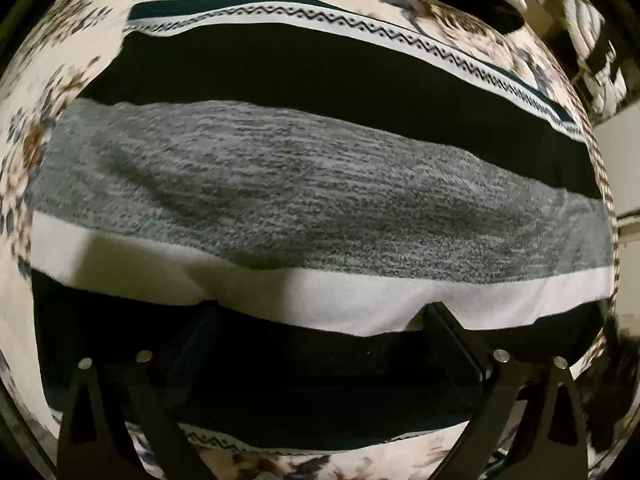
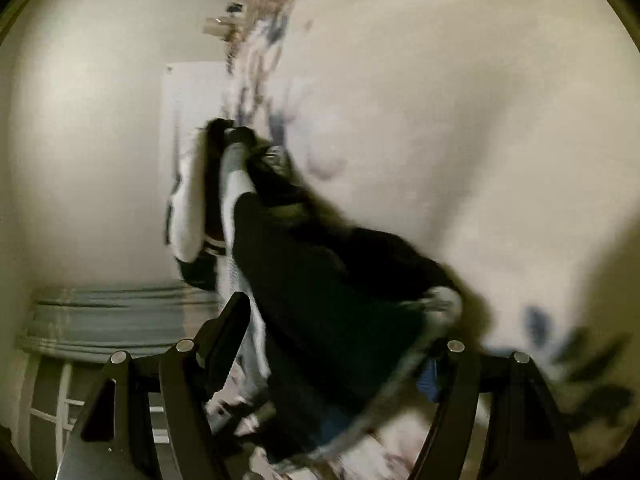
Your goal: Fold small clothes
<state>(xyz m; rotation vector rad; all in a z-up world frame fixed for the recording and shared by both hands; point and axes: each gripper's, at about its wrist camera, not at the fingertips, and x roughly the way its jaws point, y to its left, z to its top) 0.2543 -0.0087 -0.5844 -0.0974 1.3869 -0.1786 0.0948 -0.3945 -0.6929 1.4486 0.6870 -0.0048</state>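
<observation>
Hovering over striped socks (image 1: 320,200) on floral bed (image 1: 36,80), left claw (image 1: 316,312) spread; right claw (image 2: 340,312) spread w/ dark cloth (image 2: 320,280) between, may snag.

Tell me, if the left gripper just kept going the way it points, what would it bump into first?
Most likely the striped garment spread right below: the left gripper points steeply down at its black and white bands, with the floral bedcover underneath. How near is hard to judge.

The striped cloth (image 1: 320,184) is seen from very close and almost straight above in the left wrist view. In the right wrist view, the flowered bed cover (image 2: 460,100) is looked along at a slant. The flowered cover is shared by both views.
</observation>
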